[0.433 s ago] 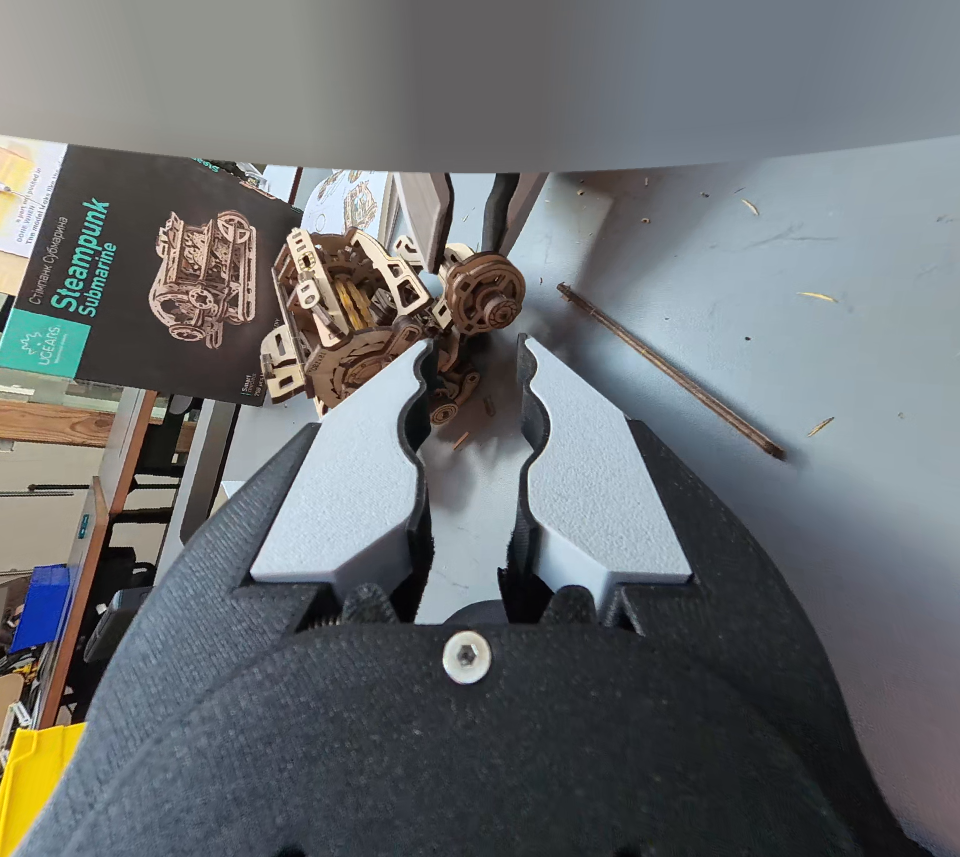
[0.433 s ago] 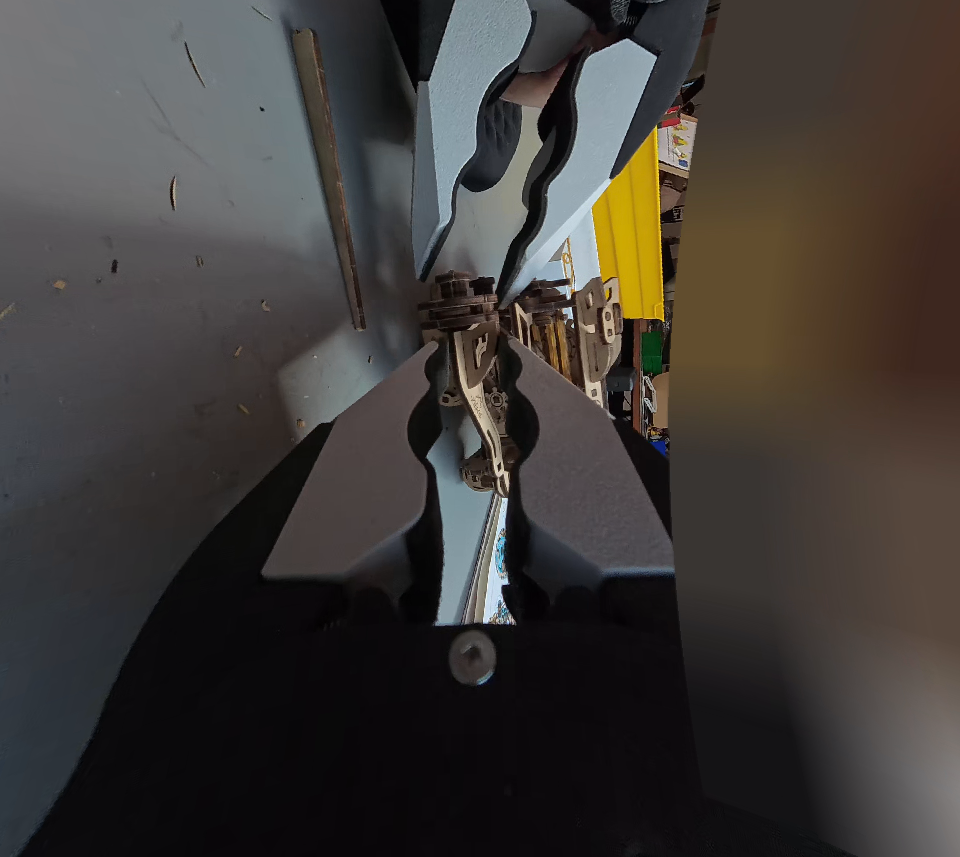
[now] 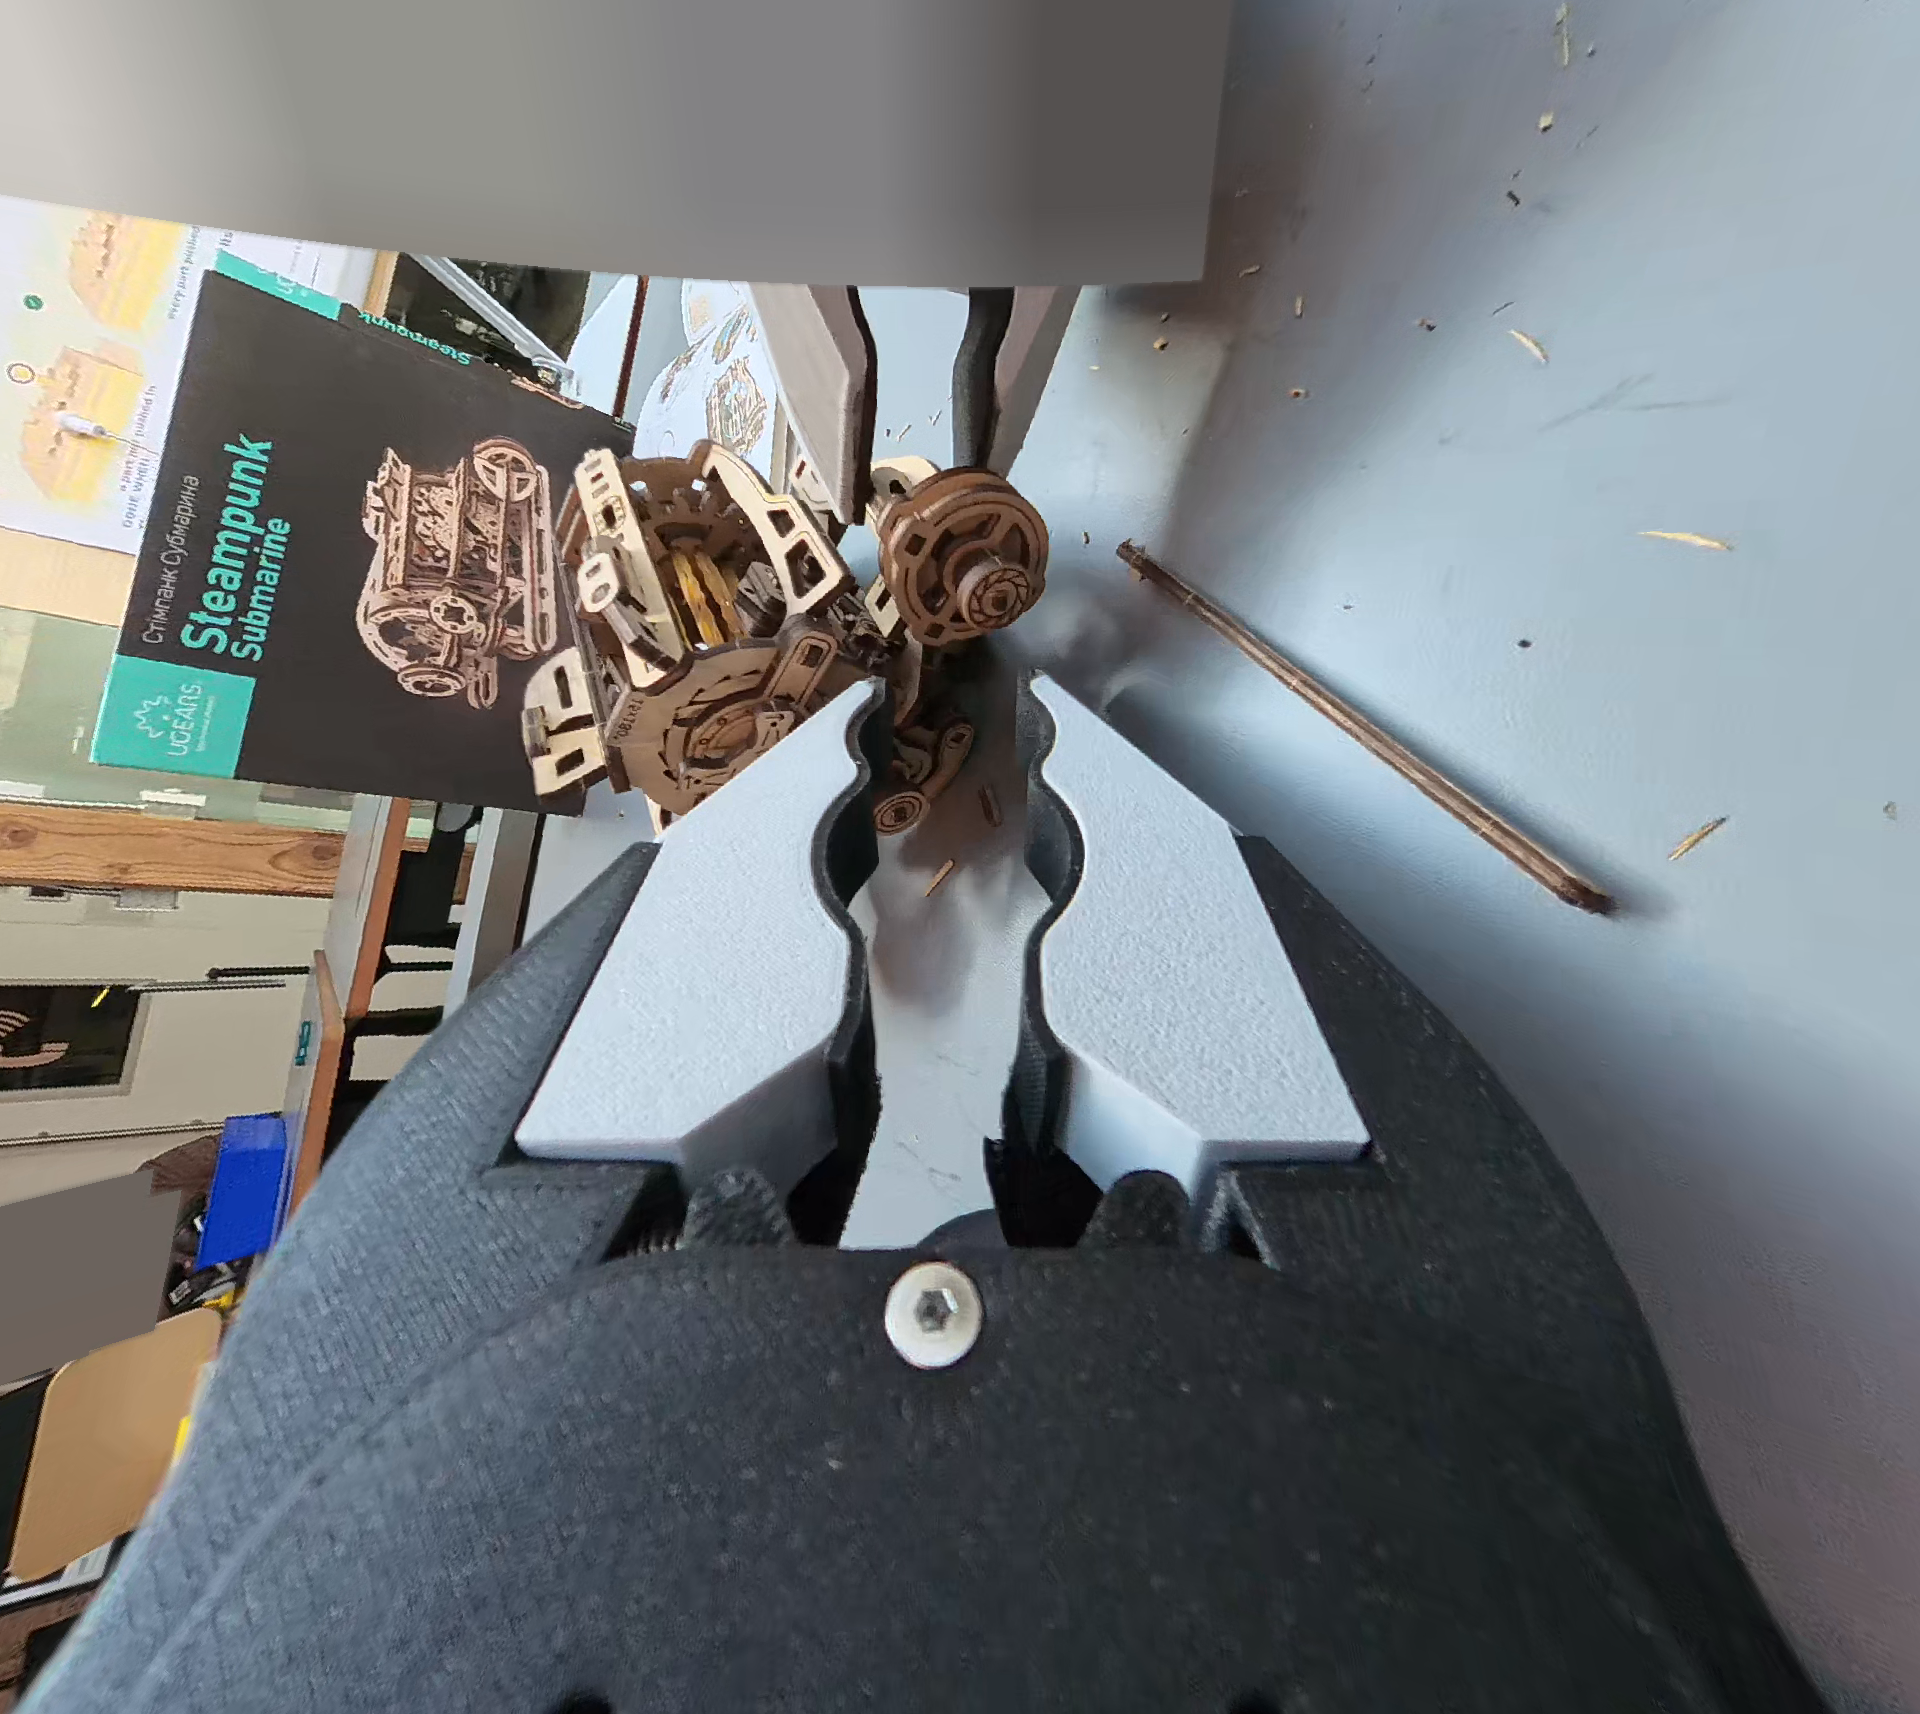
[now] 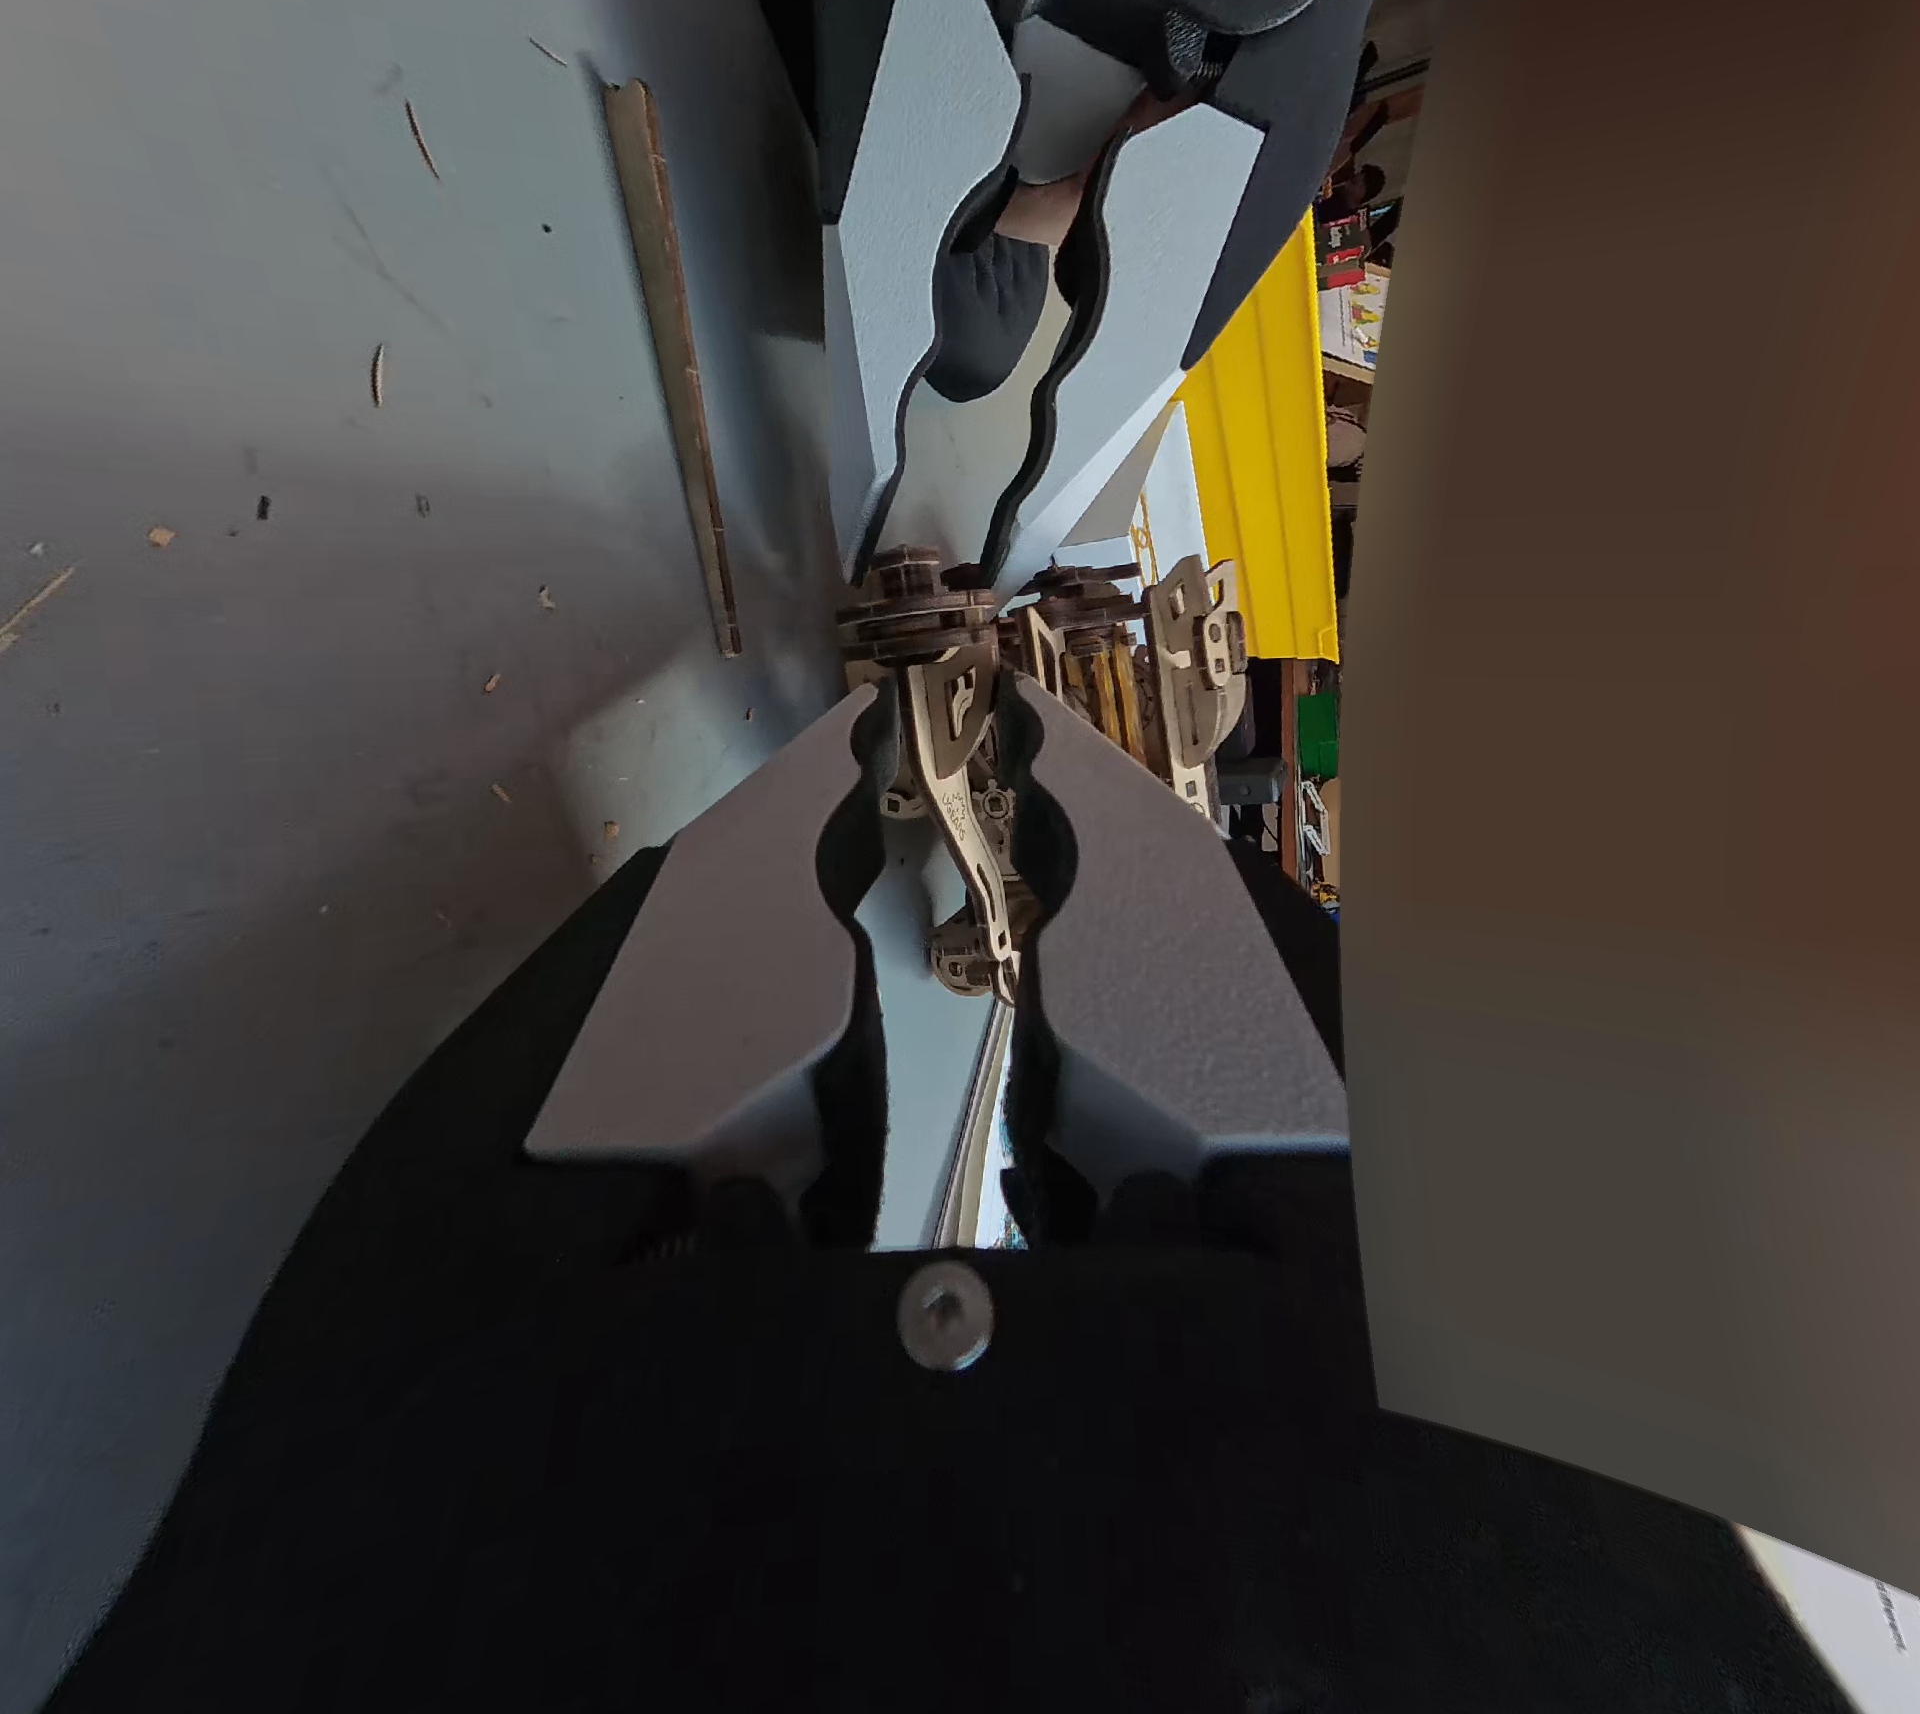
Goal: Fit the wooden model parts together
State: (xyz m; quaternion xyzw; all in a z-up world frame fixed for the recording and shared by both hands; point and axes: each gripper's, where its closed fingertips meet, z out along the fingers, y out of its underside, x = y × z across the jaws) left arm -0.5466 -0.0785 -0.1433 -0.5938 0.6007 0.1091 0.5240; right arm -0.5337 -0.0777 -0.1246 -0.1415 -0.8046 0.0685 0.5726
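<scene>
The wooden model lies on the grey table, just left of my left gripper's tips. My right gripper is shut on the pale wooden arm of a dark round wheel part, which is held against the model. The left wrist view shows the wheel with the right gripper behind it. My left gripper is open. Its tips stand on either side of the wheel's hub without pressing, as the right wrist view also shows. The arm's lower end sits loose between its fingers.
A thin wooden stick lies on the table to the right; it also shows in the right wrist view. The black kit box stands behind the model. Wood chips are scattered about. A yellow bin is beyond the table edge. Only a small space, under 4 cm, lies between the two pairs of fingers.
</scene>
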